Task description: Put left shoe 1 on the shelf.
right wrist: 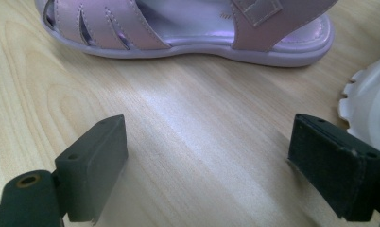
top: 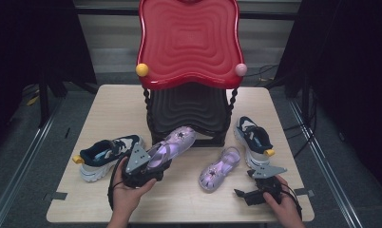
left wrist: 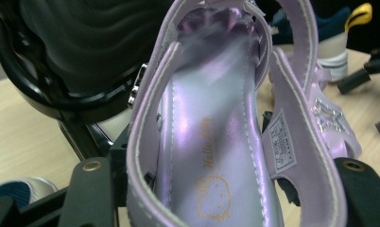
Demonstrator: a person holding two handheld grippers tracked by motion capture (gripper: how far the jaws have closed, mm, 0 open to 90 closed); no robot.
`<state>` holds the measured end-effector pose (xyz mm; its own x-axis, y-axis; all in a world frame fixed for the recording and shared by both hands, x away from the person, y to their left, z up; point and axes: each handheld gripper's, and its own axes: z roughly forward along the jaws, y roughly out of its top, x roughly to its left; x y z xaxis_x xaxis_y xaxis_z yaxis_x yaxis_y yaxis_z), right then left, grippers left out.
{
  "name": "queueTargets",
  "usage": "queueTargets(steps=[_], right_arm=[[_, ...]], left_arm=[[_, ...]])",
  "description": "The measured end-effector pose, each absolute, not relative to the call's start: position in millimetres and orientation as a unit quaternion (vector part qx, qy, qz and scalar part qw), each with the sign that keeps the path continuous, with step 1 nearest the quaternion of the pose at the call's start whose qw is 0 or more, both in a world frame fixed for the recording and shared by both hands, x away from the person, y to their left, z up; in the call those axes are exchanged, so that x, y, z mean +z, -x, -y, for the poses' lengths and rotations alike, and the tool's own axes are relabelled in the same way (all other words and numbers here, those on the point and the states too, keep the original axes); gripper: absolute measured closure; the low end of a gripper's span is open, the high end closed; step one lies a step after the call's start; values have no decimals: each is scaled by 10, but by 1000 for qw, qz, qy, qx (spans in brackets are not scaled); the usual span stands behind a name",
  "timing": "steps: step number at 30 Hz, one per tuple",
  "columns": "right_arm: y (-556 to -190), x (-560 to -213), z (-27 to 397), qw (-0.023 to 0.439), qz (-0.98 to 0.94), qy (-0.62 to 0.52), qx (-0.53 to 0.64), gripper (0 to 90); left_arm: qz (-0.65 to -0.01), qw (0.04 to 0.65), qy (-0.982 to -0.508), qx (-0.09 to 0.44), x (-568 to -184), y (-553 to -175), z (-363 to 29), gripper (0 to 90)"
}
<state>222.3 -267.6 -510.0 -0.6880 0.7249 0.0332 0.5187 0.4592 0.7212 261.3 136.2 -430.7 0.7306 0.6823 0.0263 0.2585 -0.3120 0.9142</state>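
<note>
— What is your left gripper (top: 153, 164) doing?

— It is clamped on a shiny lilac child's sandal (left wrist: 211, 142), heel end between my jaws, toe lifted against the black lower tier of the red wavy two-tier plastic rack (top: 189, 42).

— And the right gripper (top: 243, 194)?

— Jaws spread wide, holding nothing, low over the pale wooden table (right wrist: 188, 156), in front and to the right of the rack. The matching lilac sandal (right wrist: 188, 28) lies just beyond it.

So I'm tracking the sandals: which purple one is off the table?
The purple sandal gripped by the left gripper, toe toward the shoe rack; the other sandal lies flat.
</note>
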Motion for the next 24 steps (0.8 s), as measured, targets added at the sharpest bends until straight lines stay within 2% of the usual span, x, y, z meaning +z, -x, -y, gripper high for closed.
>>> queueTargets(steps=[12, 24], right_arm=[[-2223, -5100, 2675, 141, -842, -369, 366, 117], [-2223, -5100, 2676, 141, -842, -369, 366, 117]], left_arm=[[-324, 528, -746, 246, -4195, -2710, -1292, 376], [-341, 526, -731, 270, -4182, -2796, -1165, 376]])
